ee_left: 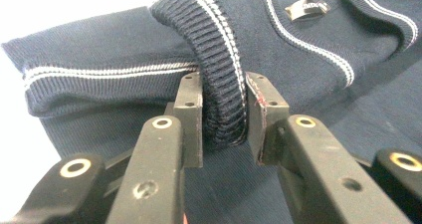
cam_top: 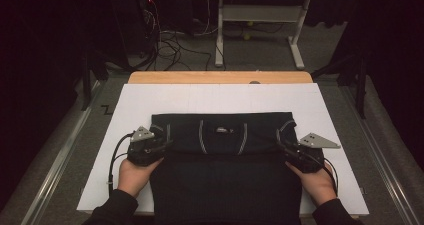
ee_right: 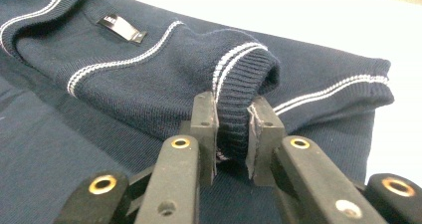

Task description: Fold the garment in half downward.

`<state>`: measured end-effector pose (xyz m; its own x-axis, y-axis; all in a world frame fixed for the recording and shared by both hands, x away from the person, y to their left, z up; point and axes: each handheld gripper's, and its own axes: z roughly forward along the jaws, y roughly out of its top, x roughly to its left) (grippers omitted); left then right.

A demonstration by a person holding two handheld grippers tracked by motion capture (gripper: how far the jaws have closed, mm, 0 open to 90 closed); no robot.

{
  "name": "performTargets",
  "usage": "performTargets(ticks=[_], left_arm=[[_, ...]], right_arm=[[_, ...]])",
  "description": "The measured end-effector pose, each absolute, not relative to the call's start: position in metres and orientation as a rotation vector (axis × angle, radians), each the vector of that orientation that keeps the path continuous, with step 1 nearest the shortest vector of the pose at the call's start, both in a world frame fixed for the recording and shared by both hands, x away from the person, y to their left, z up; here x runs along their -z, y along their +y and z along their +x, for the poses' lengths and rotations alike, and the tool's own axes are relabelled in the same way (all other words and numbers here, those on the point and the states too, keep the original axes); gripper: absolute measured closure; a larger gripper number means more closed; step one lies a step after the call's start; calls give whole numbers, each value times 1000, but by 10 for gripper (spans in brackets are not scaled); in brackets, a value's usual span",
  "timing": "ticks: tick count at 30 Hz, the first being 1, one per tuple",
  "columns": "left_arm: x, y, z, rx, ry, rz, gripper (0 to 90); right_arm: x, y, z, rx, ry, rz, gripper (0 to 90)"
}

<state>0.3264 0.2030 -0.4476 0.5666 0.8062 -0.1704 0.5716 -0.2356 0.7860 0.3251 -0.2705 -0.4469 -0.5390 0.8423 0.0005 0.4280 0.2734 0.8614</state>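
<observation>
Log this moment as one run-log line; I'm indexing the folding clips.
left gripper: shut on sweater cuff | right gripper: shut on other cuff | navy sweater: flat on white sheet

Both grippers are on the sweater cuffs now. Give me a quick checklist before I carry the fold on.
1. left gripper clamped on the ribbed left cuff: ok.
2. right gripper clamped on the right cuff: ok.
3. Only the cuff between each pair of jaws, no body fabric caught: cannot tell.
4. Both hands level across the sweater: ok in the high view.
5. Sweater lying flat on the white sheet: ok.
6. Sheet bare ahead of the collar: ok.
</observation>
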Motion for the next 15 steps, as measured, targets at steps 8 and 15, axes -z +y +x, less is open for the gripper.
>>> performTargets(ticks=[8,15], left_arm=[[453,203,304,-294,1101,1957,675],[457,202,285,-275,1080,1968,674]], right_arm=[[449,-277,301,-1217,2099,1136,778],[452,-279,284,-1198,2113,1118,778]])
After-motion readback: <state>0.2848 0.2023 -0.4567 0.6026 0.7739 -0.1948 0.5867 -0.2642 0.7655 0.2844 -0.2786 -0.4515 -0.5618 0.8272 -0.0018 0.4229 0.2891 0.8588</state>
